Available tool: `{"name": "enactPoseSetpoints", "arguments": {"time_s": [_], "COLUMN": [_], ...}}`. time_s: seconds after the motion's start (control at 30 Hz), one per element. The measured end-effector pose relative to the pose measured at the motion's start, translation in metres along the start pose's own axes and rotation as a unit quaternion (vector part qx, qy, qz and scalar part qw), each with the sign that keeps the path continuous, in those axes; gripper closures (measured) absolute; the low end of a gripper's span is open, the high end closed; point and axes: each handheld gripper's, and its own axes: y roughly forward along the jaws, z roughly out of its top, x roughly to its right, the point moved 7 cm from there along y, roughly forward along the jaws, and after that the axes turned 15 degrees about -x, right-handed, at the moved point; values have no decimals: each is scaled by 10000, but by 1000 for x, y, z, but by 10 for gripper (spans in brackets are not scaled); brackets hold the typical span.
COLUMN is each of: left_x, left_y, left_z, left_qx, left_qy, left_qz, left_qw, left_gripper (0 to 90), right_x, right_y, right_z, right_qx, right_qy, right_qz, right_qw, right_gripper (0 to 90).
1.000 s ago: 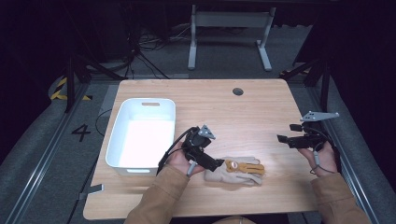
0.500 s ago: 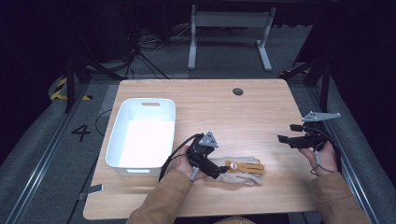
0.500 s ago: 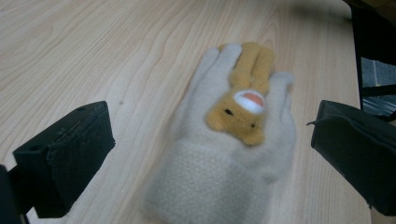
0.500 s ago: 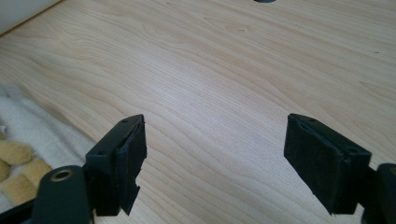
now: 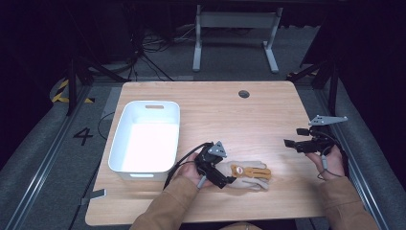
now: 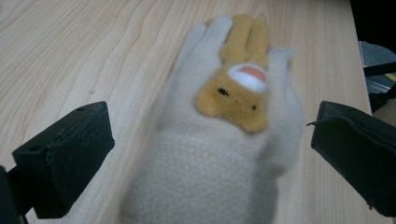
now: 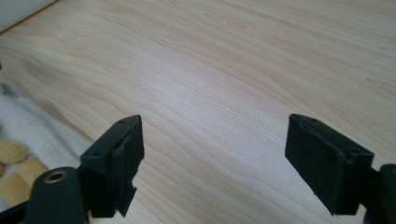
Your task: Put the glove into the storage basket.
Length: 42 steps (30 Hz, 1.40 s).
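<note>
Astride glove, left hand-held gripper gapes wide.

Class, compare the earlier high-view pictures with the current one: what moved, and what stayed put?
The left tongs moved toward the person and right, down onto the cuff end of the cream glove. Their jaws now stand open on either side of it, not yet closed. The right tongs, the glove and the white bin stayed where they were.

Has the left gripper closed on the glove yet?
No. In the left gripper view the left gripper is open, its jaws apart on either side of the glove, which lies flat on the table.
</note>
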Motion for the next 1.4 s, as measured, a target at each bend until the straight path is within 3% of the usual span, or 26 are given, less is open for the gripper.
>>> {"name": "enactPoseSetpoints", "arguments": {"time_s": [0.43, 0.7, 1.0, 1.07, 1.13, 1.4], "left_x": [5, 5, 5, 4, 2, 4], "left_y": [17, 30, 39, 41, 45, 46], "left_z": [-2, -4, -5, -6, -6, -5], "left_qx": [-405, -601, -771, -837, -968, -1027], "left_qy": [200, 310, 360, 352, 368, 424], "left_qz": [126, 85, 224, 348, 595, 569], "left_qw": [9989, 9977, 9961, 9953, 9928, 9922], "left_gripper": [0, 0, 0, 0, 0, 0], "right_x": [0, -3, -4, -6, -7, -8], "right_y": [2, 4, 5, 7, 8, 11], "right_z": [0, 0, 0, 0, 0, -1], "right_qx": [-48, -94, -131, -159, -203, -291], "right_qy": [9, -46, -12, -52, -77, -64], "right_qz": [14, 13, 66, 71, 56, 22], "right_qw": [10000, 9999, 9999, 9998, 9997, 9996], "right_gripper": [199, 199, 201, 203, 204, 206]}}
